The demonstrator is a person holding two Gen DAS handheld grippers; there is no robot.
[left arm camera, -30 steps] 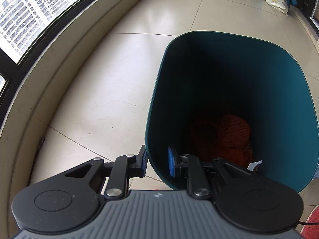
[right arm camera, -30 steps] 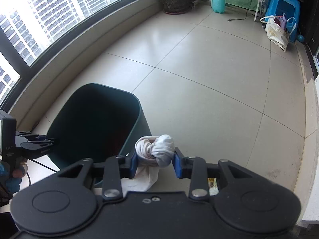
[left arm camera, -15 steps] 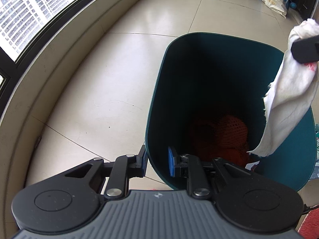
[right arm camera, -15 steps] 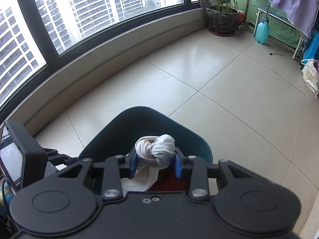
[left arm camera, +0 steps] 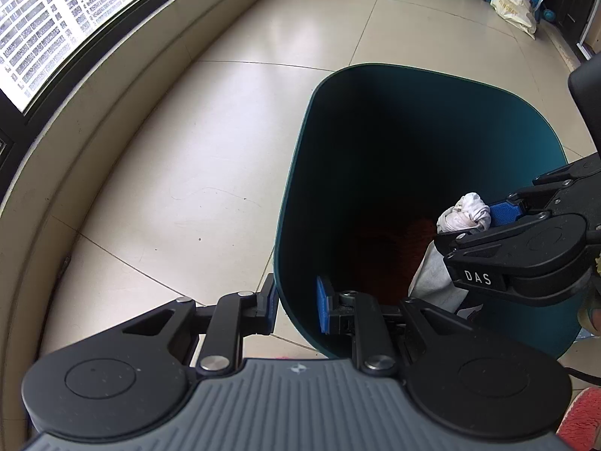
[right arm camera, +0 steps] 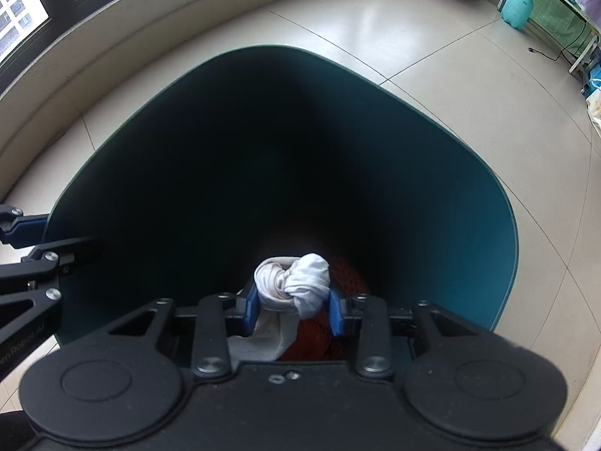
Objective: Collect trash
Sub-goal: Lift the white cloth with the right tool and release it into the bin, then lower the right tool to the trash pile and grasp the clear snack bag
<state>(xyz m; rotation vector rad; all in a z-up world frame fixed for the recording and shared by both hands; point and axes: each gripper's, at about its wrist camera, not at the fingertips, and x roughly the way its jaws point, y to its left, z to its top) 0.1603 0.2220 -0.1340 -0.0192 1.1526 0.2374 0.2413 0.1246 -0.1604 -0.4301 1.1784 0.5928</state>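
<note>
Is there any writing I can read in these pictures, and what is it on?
"DAS": white letters on the side of the right tool.
Faint grey lettering on the left tool at the right view's edge: too cut off and dim to read.
Print on the white bag far across the floor: too small to read.

daylight from windows (left arm camera: 56,26) | bin (left arm camera: 375,86) interior dark | fisheye-curved edges | sharp

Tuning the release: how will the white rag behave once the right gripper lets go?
Likely floppy: the rag bunches between the right gripper pads and its tail hangs limp. Probably light, so it should drop into the bin, though cloth may snag on a pad.
</note>
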